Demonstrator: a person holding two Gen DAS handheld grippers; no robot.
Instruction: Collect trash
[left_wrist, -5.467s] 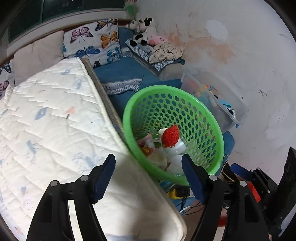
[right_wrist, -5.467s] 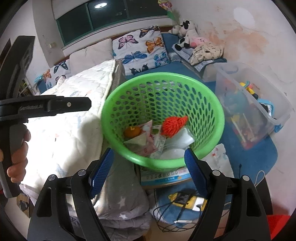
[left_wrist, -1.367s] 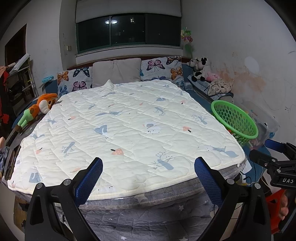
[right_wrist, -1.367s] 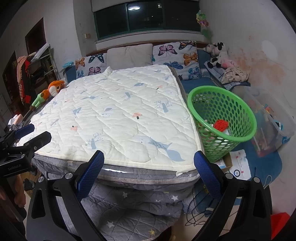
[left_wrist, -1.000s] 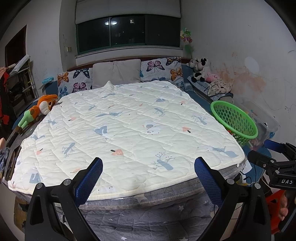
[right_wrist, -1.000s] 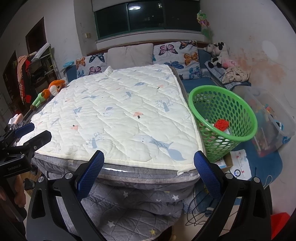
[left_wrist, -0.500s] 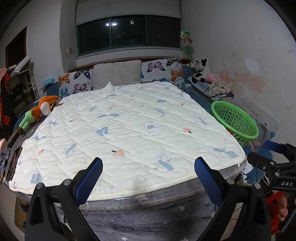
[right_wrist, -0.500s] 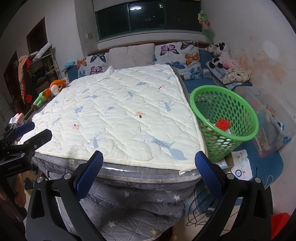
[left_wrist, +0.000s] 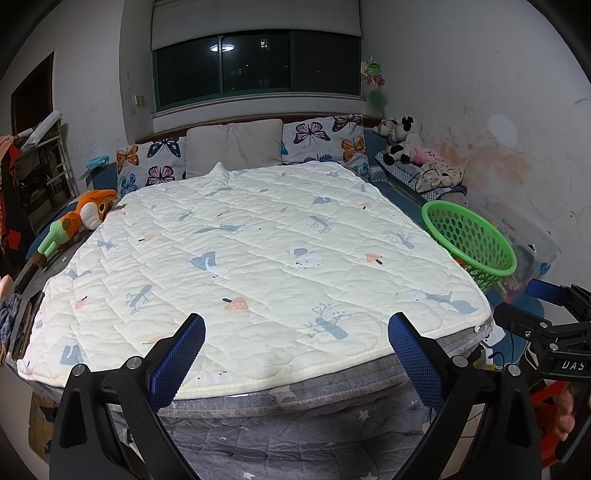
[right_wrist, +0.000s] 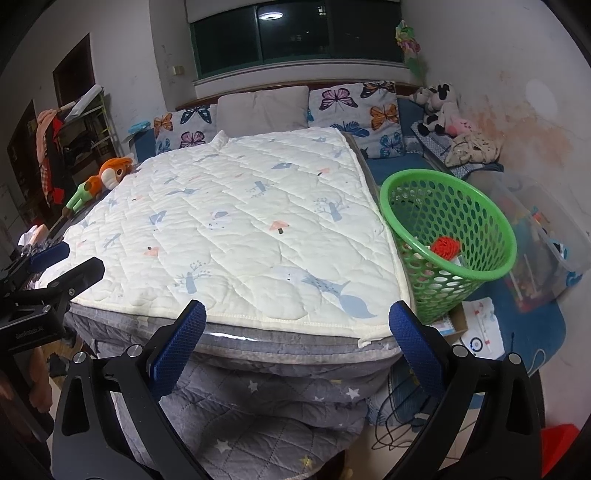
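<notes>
Quilted bedspread (left_wrist: 258, 258) smooth; perforated round green basket (right_wrist: 450, 236) alongside.

Bed (left_wrist: 258, 258) with cream quilted cover filled the room; butterfly pillows (left_wrist: 325, 138) lined the headboard; dark window (left_wrist: 255, 70) reflected a ceiling light; stained white wall (left_wrist: 498, 155) on the right.

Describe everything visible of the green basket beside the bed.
The green basket is a round, bright green plastic bin with walls perforated by rows of oval holes and a smooth solid rim. It stands on the floor, tilted, leaning against the bed's right side, its mouth open. Inside lie a red knobbly item and pale wrappers. A clear storage box sits just beyond it.
</notes>
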